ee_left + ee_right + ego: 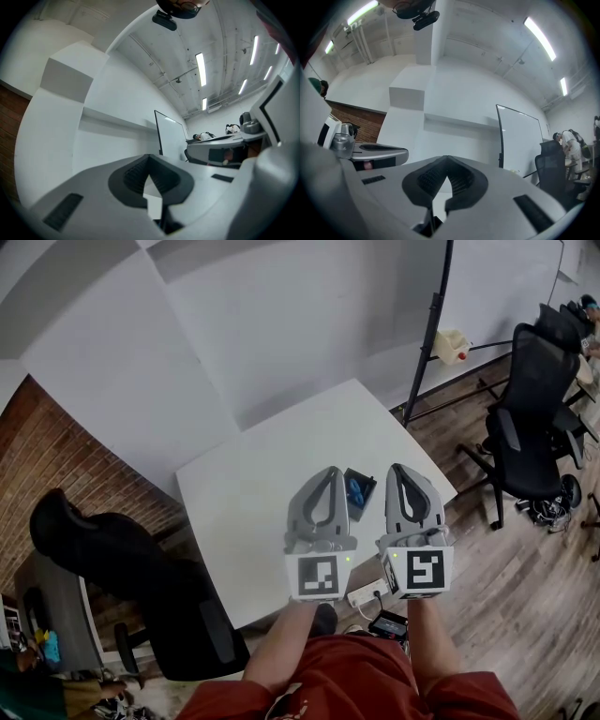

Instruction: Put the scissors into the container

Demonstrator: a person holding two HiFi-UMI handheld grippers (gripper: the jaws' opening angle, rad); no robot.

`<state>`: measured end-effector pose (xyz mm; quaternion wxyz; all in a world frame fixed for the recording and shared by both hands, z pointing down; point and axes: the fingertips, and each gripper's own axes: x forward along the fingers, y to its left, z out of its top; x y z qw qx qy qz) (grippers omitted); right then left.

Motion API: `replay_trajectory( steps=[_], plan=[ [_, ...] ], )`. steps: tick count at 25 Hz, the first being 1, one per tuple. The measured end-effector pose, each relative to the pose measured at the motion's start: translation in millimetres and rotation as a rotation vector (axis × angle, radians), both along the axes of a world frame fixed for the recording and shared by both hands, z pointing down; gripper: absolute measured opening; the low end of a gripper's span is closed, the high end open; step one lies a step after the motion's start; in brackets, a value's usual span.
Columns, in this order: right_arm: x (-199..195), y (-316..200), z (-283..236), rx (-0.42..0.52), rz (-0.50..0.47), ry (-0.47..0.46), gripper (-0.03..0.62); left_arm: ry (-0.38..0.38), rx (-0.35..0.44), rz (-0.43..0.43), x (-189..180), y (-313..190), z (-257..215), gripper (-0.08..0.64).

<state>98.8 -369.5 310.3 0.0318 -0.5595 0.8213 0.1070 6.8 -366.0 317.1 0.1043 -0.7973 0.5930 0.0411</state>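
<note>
Left gripper (pixel 332 471) closed; right gripper (pixel 399 468) — closed

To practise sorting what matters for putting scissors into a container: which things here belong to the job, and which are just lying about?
Job: dark container on the white table; blue item inside it, probably the scissors; left claw and right claw, both shut and empty.
Lying about: black office chair; white jug; power strip on the floor.
</note>
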Motion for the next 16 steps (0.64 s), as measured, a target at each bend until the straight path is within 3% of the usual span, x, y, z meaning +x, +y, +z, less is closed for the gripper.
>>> replay_trajectory(
  steps=[16],
  plan=[
    [-6.6, -2.1, 1.3, 0.007, -0.009, 0.004, 0.009, -0.014, 0.010, -0.005, -8.7, -0.9, -2.9, 0.011]
  ],
)
